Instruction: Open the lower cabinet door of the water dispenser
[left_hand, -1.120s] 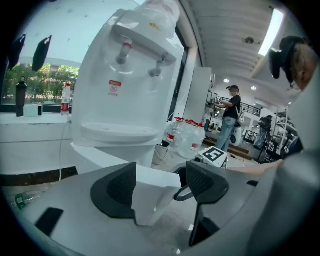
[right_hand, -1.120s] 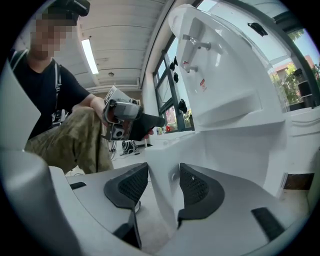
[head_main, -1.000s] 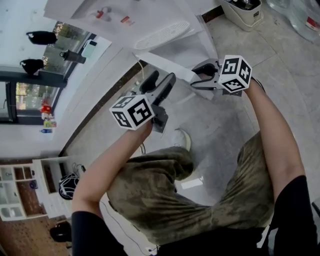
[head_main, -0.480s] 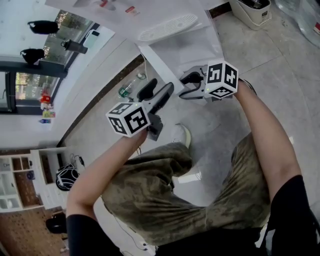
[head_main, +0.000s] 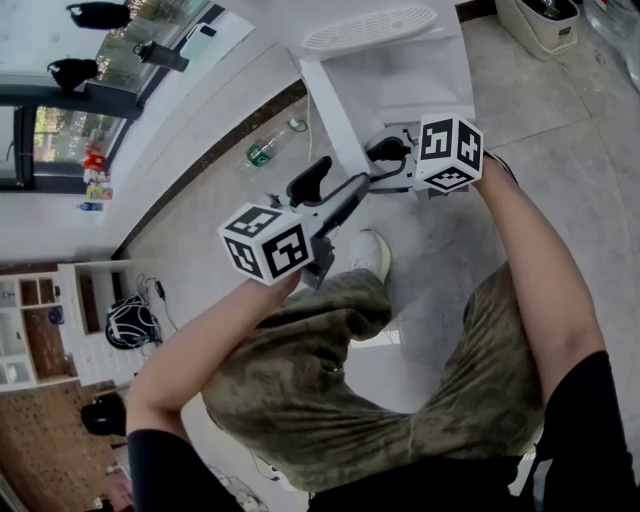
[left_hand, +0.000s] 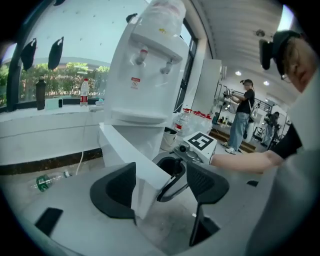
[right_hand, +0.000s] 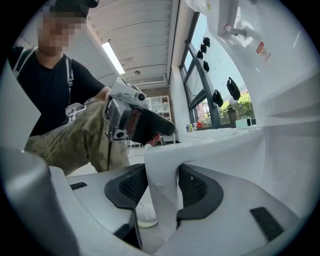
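The lower door (head_main: 332, 112) of the water dispenser (left_hand: 150, 65) is standing partly swung out toward the person, its free edge at the near end. The right gripper (right_hand: 162, 187) is gripping that edge, with both pads pressing on the panel; its jaws have just been closing on it. The left gripper (left_hand: 160, 185) is hanging open just left of it, and the door's corner is passing between its spread jaws without being pressed.

The door is looking like a thin, stiff, light panel with a smooth skin, so it is likely swinging easily on its hinge. The free edge, far from the hinge, is the best place to hold.

The cabinet behind the door is not showing its inside. A green bottle (head_main: 268, 152) is lying on the floor (head_main: 450, 250) to the far left; its contents are unclear.
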